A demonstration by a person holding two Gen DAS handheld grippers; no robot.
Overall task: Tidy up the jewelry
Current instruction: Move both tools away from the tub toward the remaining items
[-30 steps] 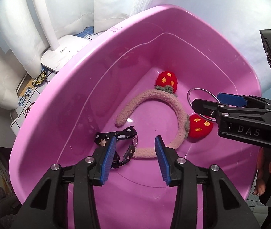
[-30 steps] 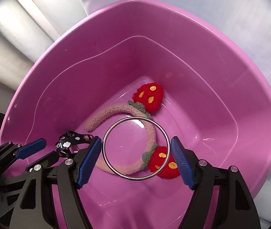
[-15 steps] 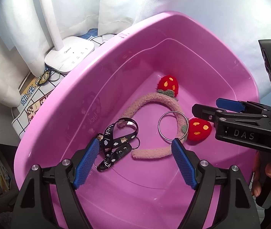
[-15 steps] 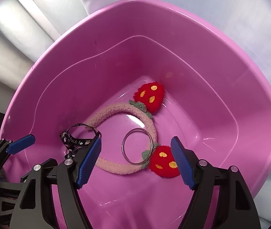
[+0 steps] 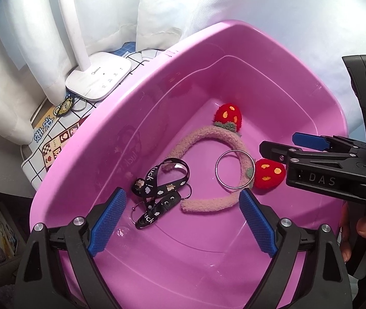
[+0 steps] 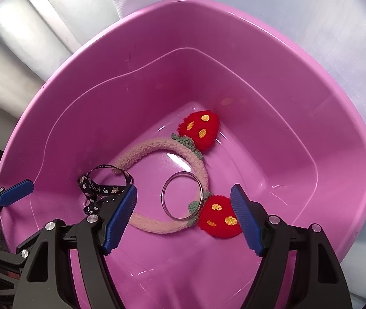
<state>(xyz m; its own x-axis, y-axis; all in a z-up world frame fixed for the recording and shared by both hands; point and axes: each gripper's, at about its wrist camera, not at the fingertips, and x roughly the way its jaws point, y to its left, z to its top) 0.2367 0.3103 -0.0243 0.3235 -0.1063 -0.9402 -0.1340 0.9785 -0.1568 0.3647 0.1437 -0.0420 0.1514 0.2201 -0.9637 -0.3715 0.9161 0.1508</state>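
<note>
In my pink tub (image 5: 141,118) lie a headband (image 5: 208,203), bangle (image 5: 235,169) and lanyard (image 5: 157,188). Both my left gripper (image 5: 181,221) and right gripper (image 6: 183,216) hang released above them, inside the rim.

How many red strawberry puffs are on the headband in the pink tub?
2. One strawberry puff lies toward the tub's far corner; the other puff lies nearer, beside the silver bangle.

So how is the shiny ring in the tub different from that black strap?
The metal bangle is a rigid, plain silver circle; the black lanyard is soft, printed fabric lying looped and folded. The bangle rests on the fuzzy headband; the lanyard crosses its other end. Both lie in the pink tub.
</note>
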